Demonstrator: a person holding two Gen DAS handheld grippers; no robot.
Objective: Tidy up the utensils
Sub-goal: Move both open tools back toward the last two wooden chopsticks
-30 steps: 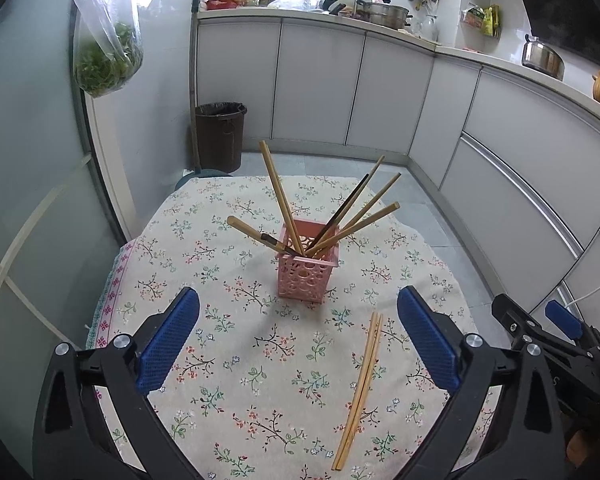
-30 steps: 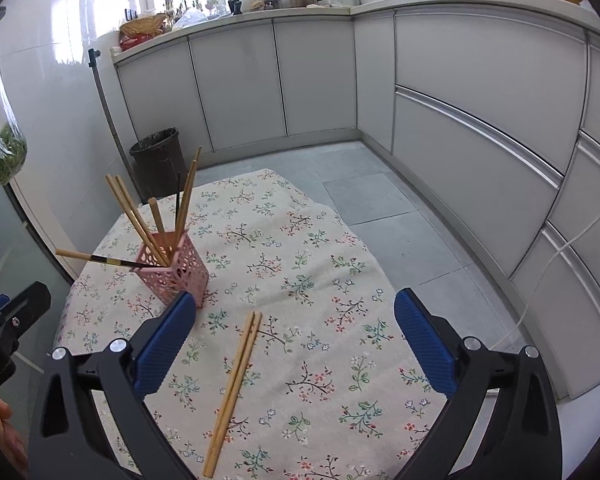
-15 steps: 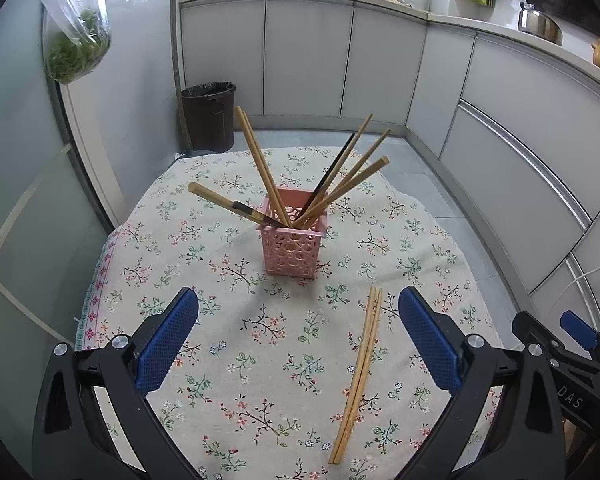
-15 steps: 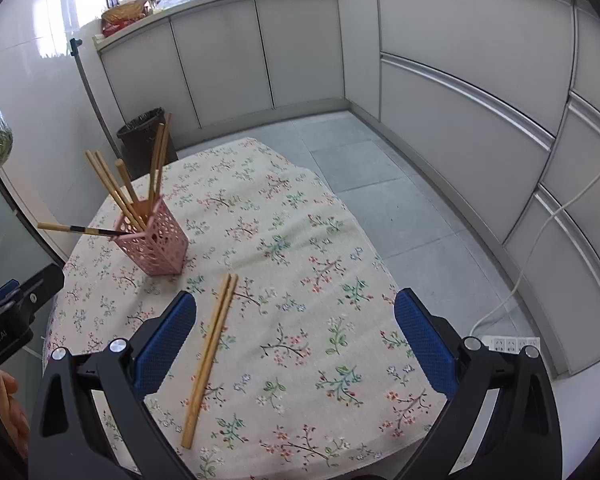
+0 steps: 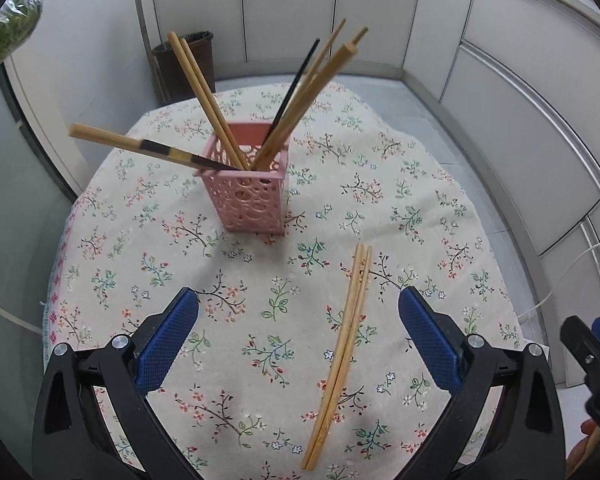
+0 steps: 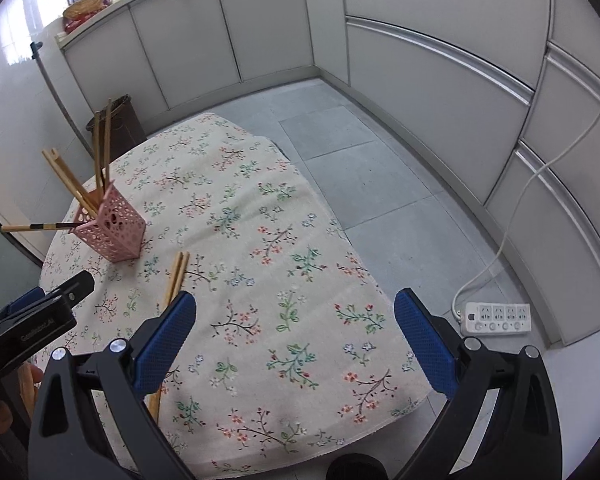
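A pink perforated holder (image 5: 249, 188) (image 6: 110, 228) stands on the floral tablecloth, with several chopsticks leaning out of it; one with a dark band (image 5: 140, 146) sticks out far to the left. A loose pair of wooden chopsticks (image 5: 342, 350) (image 6: 175, 276) lies flat on the cloth in front of the holder. My left gripper (image 5: 298, 338) hovers open above the cloth, the pair lying between its blue pads. My right gripper (image 6: 294, 340) is open over the table's right half, its left finger (image 6: 164, 344) covering the pair's near end.
The round table (image 6: 300, 360) ends close on the right, with grey floor tiles beyond. A white power strip (image 6: 496, 318) and its cord lie on the floor. A dark waste bin (image 5: 184, 60) stands behind the table by white cabinets. A bag of greens (image 5: 12, 28) hangs upper left.
Both grippers have moved forward and tilted down toward the table, so the holder and the loose pair look nearer. Nothing on the table has shifted and both grippers stay open.
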